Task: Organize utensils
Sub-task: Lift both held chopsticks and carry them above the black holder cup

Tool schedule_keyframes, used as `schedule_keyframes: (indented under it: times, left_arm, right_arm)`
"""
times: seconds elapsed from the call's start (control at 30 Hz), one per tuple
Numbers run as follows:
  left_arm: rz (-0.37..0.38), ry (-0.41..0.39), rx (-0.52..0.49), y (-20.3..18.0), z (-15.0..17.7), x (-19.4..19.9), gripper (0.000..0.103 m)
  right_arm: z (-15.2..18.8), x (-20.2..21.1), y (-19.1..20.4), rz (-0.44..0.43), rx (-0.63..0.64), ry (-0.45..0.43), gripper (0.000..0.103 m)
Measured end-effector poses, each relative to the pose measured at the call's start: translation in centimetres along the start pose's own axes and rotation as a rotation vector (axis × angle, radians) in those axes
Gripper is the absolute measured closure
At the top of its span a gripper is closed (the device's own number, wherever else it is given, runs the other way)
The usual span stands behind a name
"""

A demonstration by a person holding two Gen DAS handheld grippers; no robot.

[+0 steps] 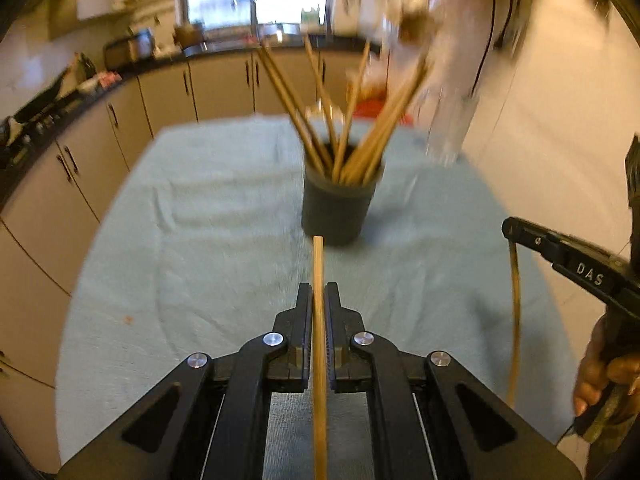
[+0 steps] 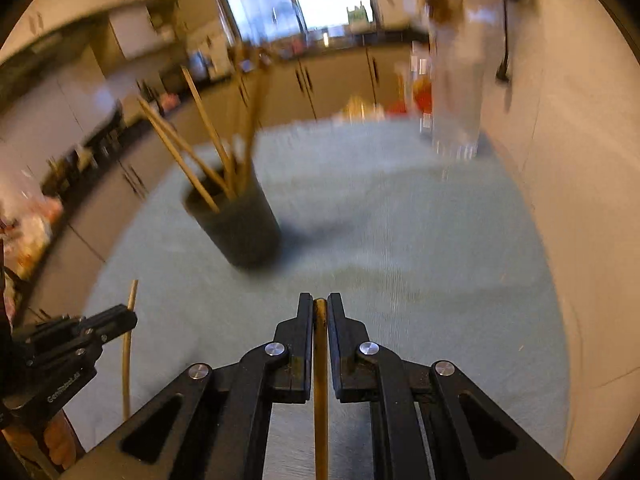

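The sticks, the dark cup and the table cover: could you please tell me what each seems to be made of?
Sticks: probably bamboo or wood, tan and matte, thin and straight. Dark cup: dull, dark grey, no shine; plastic or rubber perhaps, blur leaves it open. Table cover: pale blue-green woven cloth, with soft wrinkles.

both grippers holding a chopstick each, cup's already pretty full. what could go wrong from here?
1. The dark cup already holds a splayed bundle of chopsticks; a new tip could catch on them and tip the cup.
2. The left gripper and right gripper each pinch one chopstick lengthwise; it may pivot or slip.
3. Both head for one cup, so they could collide.
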State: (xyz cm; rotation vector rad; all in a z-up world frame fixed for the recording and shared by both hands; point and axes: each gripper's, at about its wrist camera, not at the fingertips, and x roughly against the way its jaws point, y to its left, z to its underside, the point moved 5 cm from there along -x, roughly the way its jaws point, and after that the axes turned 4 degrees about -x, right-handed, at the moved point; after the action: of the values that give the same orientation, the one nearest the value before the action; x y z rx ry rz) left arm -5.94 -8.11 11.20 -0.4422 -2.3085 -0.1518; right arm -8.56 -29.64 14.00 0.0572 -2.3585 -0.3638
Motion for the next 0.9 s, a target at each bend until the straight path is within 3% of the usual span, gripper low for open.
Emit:
schedule_keyframes:
  times: [0.17, 0.43, 0.9]
  left_arm:
    - [-0.038, -0.154, 0.016, -0.2, -0.1, 5.6, 0.098]
    - [-0.076, -0.236, 0.009, -1.7, 1.9, 8.9, 0.097]
    - [-0.057, -0.292, 0.049, -1.2, 3.6, 13.1, 0.097]
  right_arm:
    - [-0.2, 5.8, 2.1, -0.009, 0.023, -0.167, 0.095]
    - [2.9, 12.1, 3.3, 0.015, 0.052, -0.307, 0.095]
    - [4.6, 16.2, 4.8, 0.016, 0.093, -0.366, 0.095]
